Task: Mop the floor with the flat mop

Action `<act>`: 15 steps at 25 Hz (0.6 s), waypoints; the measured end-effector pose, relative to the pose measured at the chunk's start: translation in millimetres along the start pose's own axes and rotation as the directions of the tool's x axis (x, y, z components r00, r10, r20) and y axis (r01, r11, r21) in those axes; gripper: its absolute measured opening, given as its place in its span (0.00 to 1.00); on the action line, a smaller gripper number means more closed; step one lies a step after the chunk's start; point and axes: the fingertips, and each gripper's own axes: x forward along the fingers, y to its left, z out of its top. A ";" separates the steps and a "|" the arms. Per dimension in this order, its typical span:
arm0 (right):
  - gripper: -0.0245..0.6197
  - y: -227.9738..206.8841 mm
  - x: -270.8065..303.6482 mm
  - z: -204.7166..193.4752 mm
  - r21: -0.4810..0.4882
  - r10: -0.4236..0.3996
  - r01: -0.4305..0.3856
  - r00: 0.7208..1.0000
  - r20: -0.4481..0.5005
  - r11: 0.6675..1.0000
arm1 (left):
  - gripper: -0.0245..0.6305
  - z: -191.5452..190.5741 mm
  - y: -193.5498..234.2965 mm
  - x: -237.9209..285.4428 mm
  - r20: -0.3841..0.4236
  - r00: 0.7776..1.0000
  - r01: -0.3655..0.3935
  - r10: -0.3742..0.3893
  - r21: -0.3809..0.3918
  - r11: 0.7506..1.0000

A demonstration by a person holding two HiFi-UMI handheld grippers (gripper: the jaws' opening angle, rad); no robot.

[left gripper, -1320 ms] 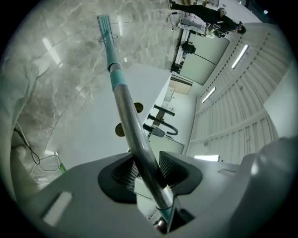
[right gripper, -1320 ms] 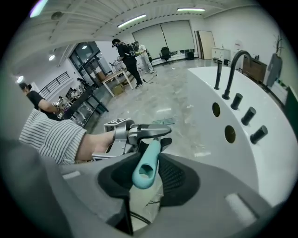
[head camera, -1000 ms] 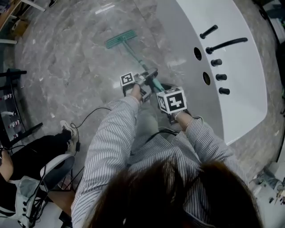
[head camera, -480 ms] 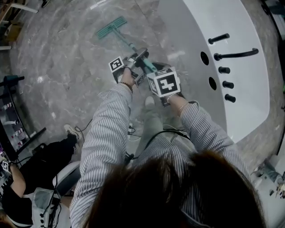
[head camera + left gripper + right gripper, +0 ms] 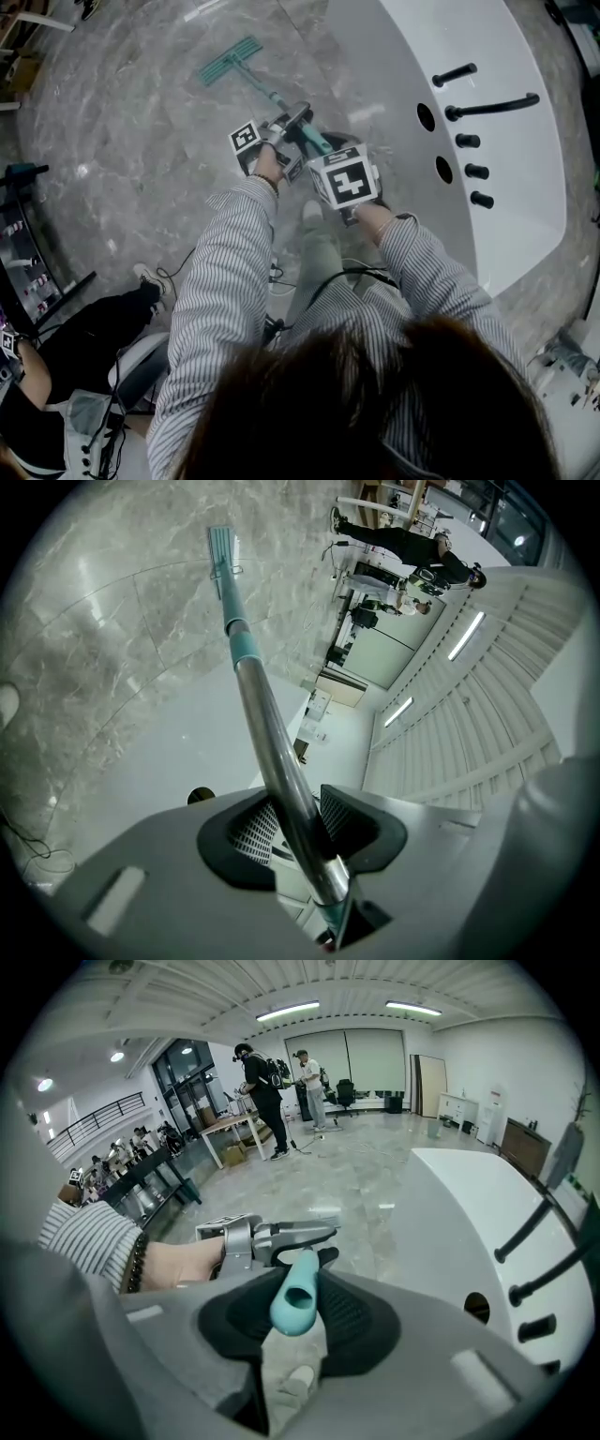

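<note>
Mop: the flat mop [image 5: 231, 60] rests its teal head on the marble floor [image 5: 122, 122], far and to the left, and the pole slants back towards us.
Left gripper [image 5: 295, 823]: clamped on the polished metal pole, the farther of our two holds.
Right gripper [image 5: 300, 1314]: clenched round the teal grip end [image 5: 292, 1297], nearest us.
Handling: we judge it light and stiff, and the shiny pole is likely slippery, so two spaced holds should steer it best.
Container: a white tub [image 5: 511, 187] stands at right with black fittings [image 5: 478, 94]; we see nothing in it.

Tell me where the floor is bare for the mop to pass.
Bare marble lies left of the mop head, between it and the black rack. Crowded: the white tub at right; a seated person at lower left.
</note>
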 end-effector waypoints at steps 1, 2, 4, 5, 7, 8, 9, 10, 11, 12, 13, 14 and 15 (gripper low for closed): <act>0.21 0.2 -3.1 -5.7 -0.005 0.000 0.000 1.000 -0.005 1.000 | 0.25 -5.3 3.4 -1.8 -0.005 1.000 -0.005 0.005 0.004 1.000; 0.21 0.3 -5.8 -11.7 -0.008 0.000 0.000 1.000 -0.010 1.000 | 0.25 -10.5 7.3 -3.6 -0.011 1.000 -0.012 0.012 0.007 1.000; 0.21 1.0 -9.4 -23.7 -0.005 -0.001 0.001 1.000 -0.019 1.000 | 0.25 -19.5 15.6 -7.9 -0.020 0.999 -0.026 0.026 0.012 1.000; 0.21 2.0 -10.8 -29.4 0.000 -0.001 0.001 1.000 -0.021 1.000 | 0.25 -23.4 19.7 -10.8 -0.021 0.999 -0.031 0.031 0.013 0.999; 0.21 2.9 -17.6 -43.6 0.009 0.000 0.000 1.000 -0.021 1.000 | 0.25 -35.4 28.6 -16.8 -0.018 0.999 -0.033 0.033 0.012 0.999; 0.21 1.9 -24.5 -53.2 0.011 0.000 0.000 1.000 -0.021 1.000 | 0.25 -45.7 33.6 -19.0 -0.019 0.999 -0.033 0.033 0.012 0.999; 0.21 0.0 -33.2 -64.0 0.013 0.000 0.000 1.000 -0.021 1.000 | 0.25 -58.3 38.9 -20.6 -0.022 0.999 -0.034 0.034 0.014 0.999; 0.21 -2.2 -42.5 -75.7 0.015 0.002 -0.002 1.000 -0.021 1.000 | 0.25 -72.3 44.8 -22.0 -0.030 0.999 -0.036 0.037 0.016 0.999; 0.21 -4.0 -51.5 -88.1 0.018 0.005 -0.005 1.000 -0.021 1.000 | 0.25 -86.5 51.5 -24.1 -0.042 0.998 -0.042 0.043 0.019 0.999; 0.21 -5.3 -60.3 -101.4 0.022 0.008 -0.008 1.000 -0.019 1.000 | 0.25 -100.9 59.3 -26.9 -0.057 0.997 -0.051 0.053 0.023 0.998; 0.21 -6.5 -69.1 -115.3 0.026 0.011 -0.010 1.000 -0.017 1.000 | 0.25 -115.6 67.9 -30.2 -0.073 0.995 -0.063 0.065 0.031 0.998; 0.21 -7.7 -78.4 -129.9 0.027 0.012 -0.011 1.000 -0.014 1.000 | 0.26 -130.7 76.6 -33.7 -0.087 0.993 -0.073 0.076 0.039 0.997; 0.21 -8.8 -88.2 -144.8 0.027 0.012 -0.012 1.000 -0.011 1.000 | 0.26 -146.3 84.9 -37.4 -0.095 0.992 -0.078 0.082 0.046 0.996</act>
